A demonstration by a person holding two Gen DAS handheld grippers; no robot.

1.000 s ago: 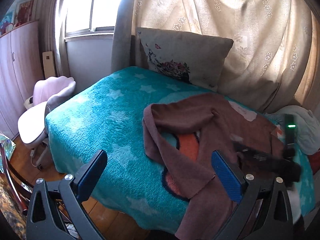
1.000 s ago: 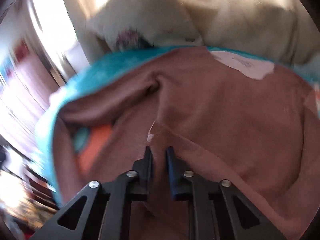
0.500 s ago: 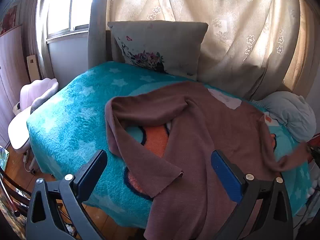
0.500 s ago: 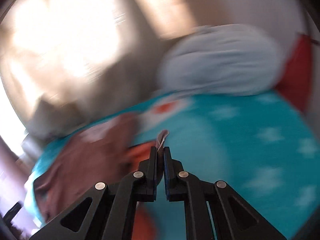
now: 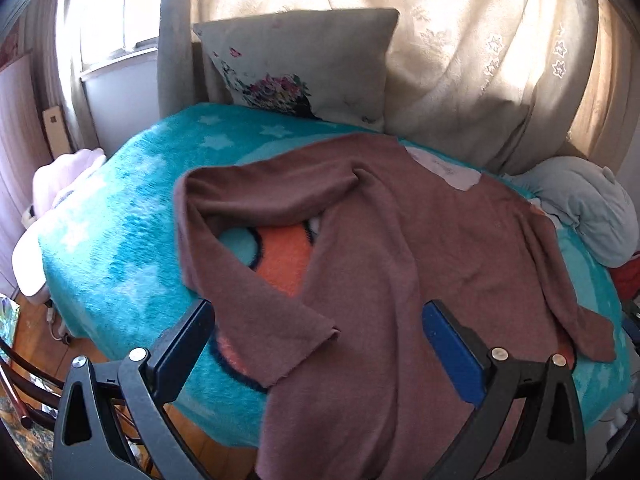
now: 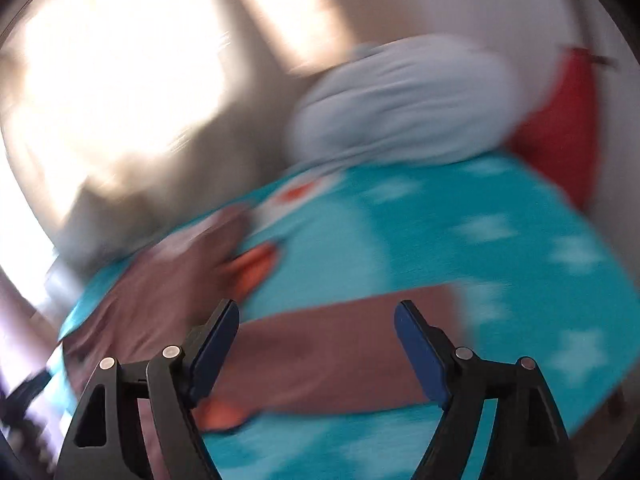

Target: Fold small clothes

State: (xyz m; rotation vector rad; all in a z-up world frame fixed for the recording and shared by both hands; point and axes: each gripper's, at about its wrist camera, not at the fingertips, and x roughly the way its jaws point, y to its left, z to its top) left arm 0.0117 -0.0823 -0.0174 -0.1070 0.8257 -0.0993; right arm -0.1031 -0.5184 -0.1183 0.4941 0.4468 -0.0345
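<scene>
A brown long-sleeved top point(image 5: 400, 248) lies spread on the teal star-patterned blanket point(image 5: 120, 240), its hem hanging over the near edge. One sleeve bends back across the blanket's orange patch; the other stretches out to the right. My left gripper point(image 5: 320, 320) hovers open above the lower part of the top, nothing between its fingers. In the blurred right wrist view, my right gripper point(image 6: 316, 320) has its jaws opening wide over the outstretched brown sleeve point(image 6: 340, 344), which lies flat on the blanket point(image 6: 500, 260) below, not pinched.
A floral pillow point(image 5: 304, 64) leans against the curtain point(image 5: 480, 40) at the back. A pale grey bundle point(image 5: 580, 208) and something red point(image 5: 626, 280) sit at the right end of the bed. A pink-white chair point(image 5: 48, 208) stands left, over wooden floor point(image 5: 40, 332).
The right gripper carried the sleeve end out to the right, then let it go and opened; the sleeve now lies flat. The left gripper drifted closer over the top, still open.
</scene>
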